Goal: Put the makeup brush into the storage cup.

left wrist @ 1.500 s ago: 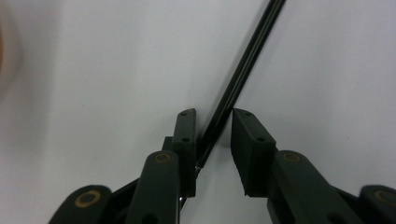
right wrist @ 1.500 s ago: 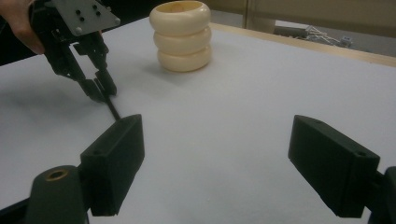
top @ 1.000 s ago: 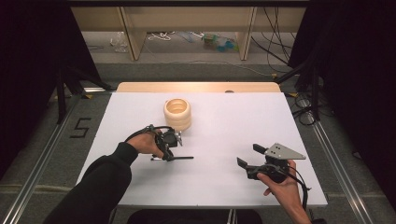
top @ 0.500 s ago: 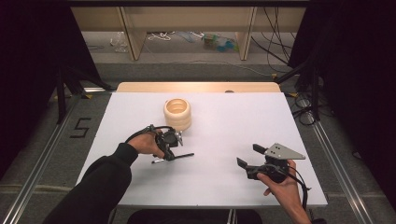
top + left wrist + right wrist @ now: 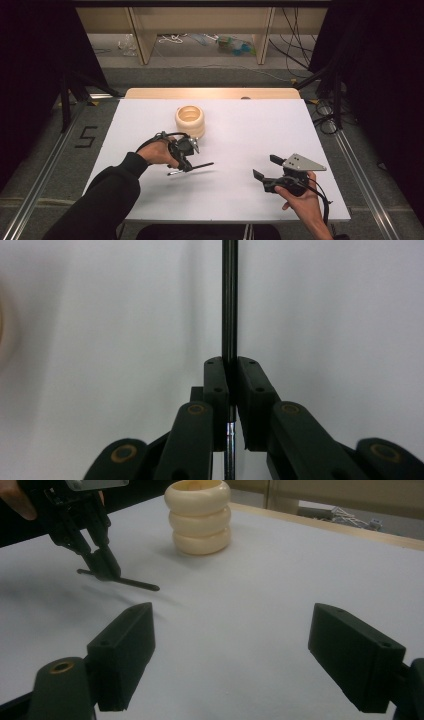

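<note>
A thin black rod [image 5: 201, 165] is pinched in my left gripper [image 5: 185, 168], left of the table's middle, and casts a shadow on the white sheet below it. In the left gripper view the rod [image 5: 229, 300] runs straight up from between the shut jaws of that gripper [image 5: 229, 371]. A cream ribbed holder [image 5: 190, 120], like three stacked rings with an open top, stands upright behind it. My right gripper [image 5: 266, 167] hovers near the front right, open and holding nothing. The right gripper view shows its spread jaws [image 5: 235, 650], the holder [image 5: 200, 517], the left gripper [image 5: 102, 562] and the rod [image 5: 135, 584].
The white table top [image 5: 240, 125] has a wooden strip along its far edge [image 5: 210, 93]. Metal rails [image 5: 360, 170] run along both sides. Cables and a shelf unit lie on the floor beyond the table.
The rod has come up slightly off the table in my left gripper, its free end tilting up and to the right. The right gripper has stayed in place.
</note>
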Action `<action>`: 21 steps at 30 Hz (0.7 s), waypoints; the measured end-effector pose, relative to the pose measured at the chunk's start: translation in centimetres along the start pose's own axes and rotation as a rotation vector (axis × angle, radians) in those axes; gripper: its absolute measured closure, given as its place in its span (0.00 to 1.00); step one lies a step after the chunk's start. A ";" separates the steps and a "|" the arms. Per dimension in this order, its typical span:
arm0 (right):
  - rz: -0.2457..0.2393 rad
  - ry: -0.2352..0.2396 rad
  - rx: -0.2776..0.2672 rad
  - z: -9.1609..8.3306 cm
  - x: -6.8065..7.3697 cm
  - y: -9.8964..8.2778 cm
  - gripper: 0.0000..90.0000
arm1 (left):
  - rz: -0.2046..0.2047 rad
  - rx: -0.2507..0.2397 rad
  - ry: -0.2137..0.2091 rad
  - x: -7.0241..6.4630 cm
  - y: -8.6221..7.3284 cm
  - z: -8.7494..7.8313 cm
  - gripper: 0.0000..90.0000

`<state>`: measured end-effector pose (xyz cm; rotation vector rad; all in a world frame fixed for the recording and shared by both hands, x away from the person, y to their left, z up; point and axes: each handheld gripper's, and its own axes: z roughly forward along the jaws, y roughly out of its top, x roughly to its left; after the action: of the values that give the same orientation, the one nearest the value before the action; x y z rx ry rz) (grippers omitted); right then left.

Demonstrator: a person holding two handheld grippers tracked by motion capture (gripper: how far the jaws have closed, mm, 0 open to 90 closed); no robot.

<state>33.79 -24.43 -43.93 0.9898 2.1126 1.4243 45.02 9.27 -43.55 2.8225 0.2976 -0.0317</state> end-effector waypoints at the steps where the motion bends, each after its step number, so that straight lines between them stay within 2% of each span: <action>1: 0.011 0.009 0.008 0.0 0.1 0.0 0.22 | -0.006 -0.004 -0.009 -0.2 0.1 -0.1 0.93; 2: 0.000 0.006 0.023 -0.1 0.2 0.0 0.22 | -0.011 -0.010 -0.011 -0.4 0.3 -0.2 0.93; 3: -0.020 0.008 0.012 0.0 0.3 0.1 0.22 | -0.008 -0.009 -0.013 -0.5 0.5 -0.3 0.93; 5: -0.019 0.020 0.014 0.0 0.7 0.2 0.21 | -0.009 -0.021 -0.018 -0.8 0.8 -0.5 0.93; 6: -0.046 0.018 0.001 0.1 0.8 0.2 0.20 | -0.006 -0.023 -0.018 -0.9 1.0 -0.7 0.93; 7: -0.059 0.018 0.012 0.0 1.0 0.3 0.20 | -0.006 -0.025 -0.019 -1.1 1.1 -0.8 0.93; 8: -0.070 0.019 0.007 0.0 1.2 0.4 0.18 | -0.003 -0.025 -0.018 -1.2 1.3 -0.9 0.93; 9: -0.080 0.021 -0.022 0.2 1.4 0.4 0.17 | -0.009 -0.030 -0.021 -1.4 1.4 -1.0 0.93; 11: -0.100 0.023 -0.014 0.0 1.8 0.6 0.17 | -0.016 -0.036 -0.026 -1.7 1.5 -1.1 0.93; 12: -0.112 0.025 -0.035 0.1 2.0 0.7 0.17 | -0.015 -0.037 -0.023 -1.8 1.6 -1.1 0.93; 13: -0.125 0.032 -0.029 0.1 2.3 0.7 0.17 | -0.009 -0.034 -0.023 -1.8 1.7 -1.1 0.93; 15: -0.171 0.027 -0.027 0.4 2.9 0.8 0.17 | -0.012 -0.037 -0.031 -2.1 1.8 -1.2 0.93; 21: -0.346 0.041 0.023 1.7 5.3 0.9 0.18 | 0.024 -0.030 -0.036 -3.1 2.8 -1.4 0.93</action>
<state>31.67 -19.21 -43.51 0.5690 2.2022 1.2584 42.60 6.44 -41.20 2.7921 0.2545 -0.0725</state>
